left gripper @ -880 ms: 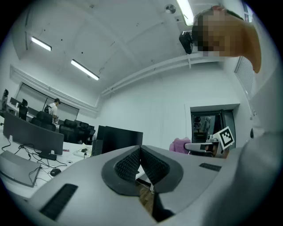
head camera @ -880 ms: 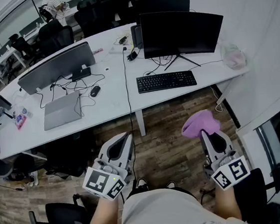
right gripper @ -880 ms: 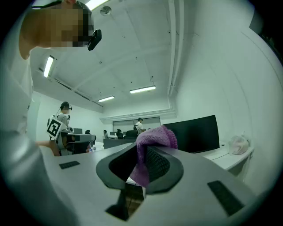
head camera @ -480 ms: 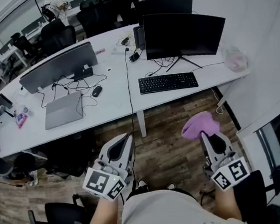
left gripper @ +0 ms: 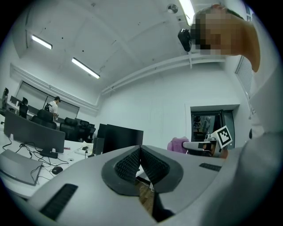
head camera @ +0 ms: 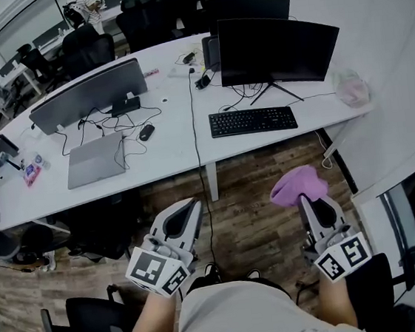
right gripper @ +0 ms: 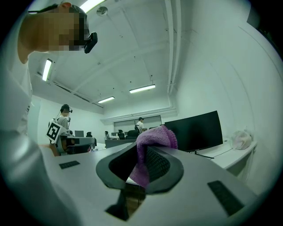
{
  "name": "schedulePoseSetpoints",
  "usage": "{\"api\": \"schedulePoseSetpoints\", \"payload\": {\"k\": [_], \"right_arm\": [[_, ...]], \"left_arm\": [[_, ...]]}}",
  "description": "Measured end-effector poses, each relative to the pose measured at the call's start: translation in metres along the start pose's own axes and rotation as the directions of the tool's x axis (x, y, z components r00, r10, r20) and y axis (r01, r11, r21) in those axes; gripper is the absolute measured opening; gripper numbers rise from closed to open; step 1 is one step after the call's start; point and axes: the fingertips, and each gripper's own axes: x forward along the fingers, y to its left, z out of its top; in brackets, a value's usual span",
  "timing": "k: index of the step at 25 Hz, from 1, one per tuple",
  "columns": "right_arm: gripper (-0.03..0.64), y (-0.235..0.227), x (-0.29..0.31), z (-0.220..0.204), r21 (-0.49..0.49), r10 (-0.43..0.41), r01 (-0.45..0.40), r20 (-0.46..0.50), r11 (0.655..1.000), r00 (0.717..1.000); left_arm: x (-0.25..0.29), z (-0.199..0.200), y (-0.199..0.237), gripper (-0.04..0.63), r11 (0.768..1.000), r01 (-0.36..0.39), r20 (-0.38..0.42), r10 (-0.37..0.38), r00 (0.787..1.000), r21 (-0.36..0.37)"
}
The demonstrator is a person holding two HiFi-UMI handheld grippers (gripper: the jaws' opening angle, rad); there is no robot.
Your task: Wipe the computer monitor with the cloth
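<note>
A black curved monitor [head camera: 277, 47] stands on the white desk [head camera: 176, 154] ahead, its screen dark; it also shows in the right gripper view as the monitor [right gripper: 194, 131] and in the left gripper view as the monitor [left gripper: 120, 137]. My right gripper [head camera: 305, 199] is shut on a purple cloth [head camera: 297, 185], which bunches out above the jaws as the cloth [right gripper: 150, 143]. My left gripper [head camera: 186, 216] is shut with nothing in it. Both hang over the wooden floor, well short of the desk.
A black keyboard [head camera: 253, 120] lies before the monitor. A grey monitor [head camera: 88, 95], laptop [head camera: 95, 159], mouse [head camera: 145, 131] and cables are to the left. A plastic bag [head camera: 351, 87] sits at the desk's right end. Office chairs [head camera: 90, 52] and a person [head camera: 84, 0] are behind.
The head view has shifted slightly, so the desk and monitor sit a little further right and lower. Both grippers keep their places and states.
</note>
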Motion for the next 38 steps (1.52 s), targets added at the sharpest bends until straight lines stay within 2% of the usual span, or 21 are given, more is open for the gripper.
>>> {"api": "schedulePoseSetpoints", "payload": {"k": [5, 13, 21, 26, 31, 38], "right_arm": [[0.063, 0.009, 0.018, -0.004, 0.018, -0.001, 0.001, -0.012, 1.000, 1.000], [0.063, 0.039, 0.052, -0.010, -0.006, -0.006, 0.006, -0.006, 1.000, 1.000], [0.063, 0.053, 0.075, -0.022, -0.036, -0.030, 0.028, -0.057, 0.999, 0.998], [0.063, 0.043, 0.097, -0.028, -0.032, -0.027, 0.025, -0.070, 0.999, 0.997], [0.063, 0.031, 0.135, -0.030, 0.001, 0.018, -0.018, -0.058, 1.000, 0.998], [0.063, -0.016, 0.175, -0.022, 0.019, 0.062, -0.061, -0.050, 0.998, 0.997]], "left_arm": [[-0.009, 0.001, 0.018, 0.009, 1.000, -0.007, -0.014, 0.007, 1.000, 0.012], [-0.028, 0.002, 0.061, 0.009, 1.000, 0.002, 0.001, -0.002, 1.000, 0.005], [-0.032, -0.014, 0.099, 0.009, 0.999, 0.001, 0.001, -0.001, 1.000, -0.041], [-0.018, -0.013, 0.109, 0.009, 0.999, 0.006, 0.012, -0.006, 1.000, -0.042], [-0.003, -0.008, 0.130, 0.009, 0.999, -0.033, 0.009, 0.033, 0.999, -0.028], [0.053, -0.002, 0.142, 0.009, 0.998, -0.055, 0.010, 0.055, 0.998, -0.018]]}}
